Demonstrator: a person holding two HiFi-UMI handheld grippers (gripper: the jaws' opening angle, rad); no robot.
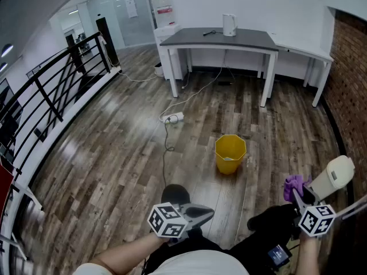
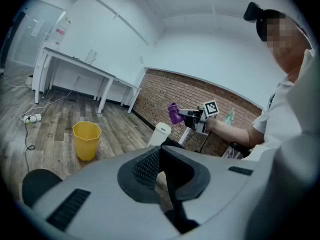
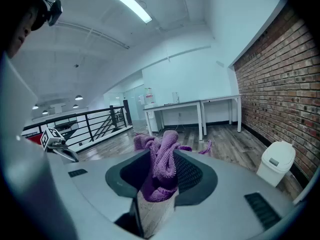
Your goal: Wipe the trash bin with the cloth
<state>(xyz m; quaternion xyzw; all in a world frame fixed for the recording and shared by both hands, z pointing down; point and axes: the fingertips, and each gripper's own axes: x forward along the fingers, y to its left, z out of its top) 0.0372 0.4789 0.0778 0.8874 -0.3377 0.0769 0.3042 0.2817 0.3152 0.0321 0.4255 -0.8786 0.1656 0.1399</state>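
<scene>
In the head view a yellow open bin (image 1: 230,153) stands on the wood floor ahead of me, and a white lidded trash bin (image 1: 337,175) stands at the right by the brick wall. My right gripper (image 1: 299,196) is shut on a purple cloth (image 1: 293,185), held up just left of the white bin. The right gripper view shows the cloth (image 3: 163,165) bunched between the jaws of that gripper (image 3: 160,186), with the white bin (image 3: 276,162) low at the right. My left gripper (image 1: 200,213) is shut and empty; its own view shows the jaws (image 2: 162,173) meeting, with the yellow bin (image 2: 86,140) beyond.
A dark-topped table (image 1: 221,39) with a white kettle (image 1: 229,24) stands at the back. A power strip and cable (image 1: 172,118) lie on the floor. A black railing (image 1: 54,90) runs along the left. A dark round object (image 1: 175,194) sits near my left gripper.
</scene>
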